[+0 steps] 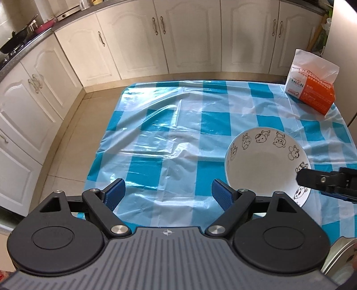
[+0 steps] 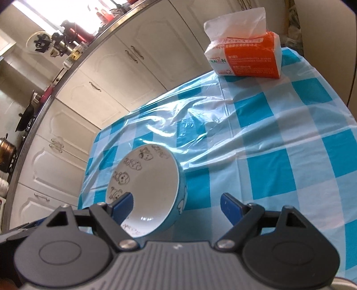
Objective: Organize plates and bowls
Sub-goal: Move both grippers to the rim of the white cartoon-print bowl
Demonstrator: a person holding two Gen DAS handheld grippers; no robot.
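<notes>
The bowl [image 2: 147, 189] sits on the checked cloth [image 2: 279, 142] of the surface, its mouth tipped up and away from my right gripper [image 2: 176, 207], white inside with cartoon animals, blue outside. My right jaws stand apart, one finger [image 2: 122, 206] over the bowl's near rim. My left gripper [image 1: 168, 191] hovers beside it, jaws apart, empty. A tissue pack [image 1: 311, 89] rests at the far corner.

a: what did the room look like?
b: cream cabinets [image 1: 138, 44] ran under a grey counter [image 1: 29, 40], with a beige tile floor [image 1: 73, 133] below.
a: and the light?
b: bright daylight came from a window [image 2: 38, 13]. a table wore a blue checked cloth [image 1: 178, 138].
</notes>
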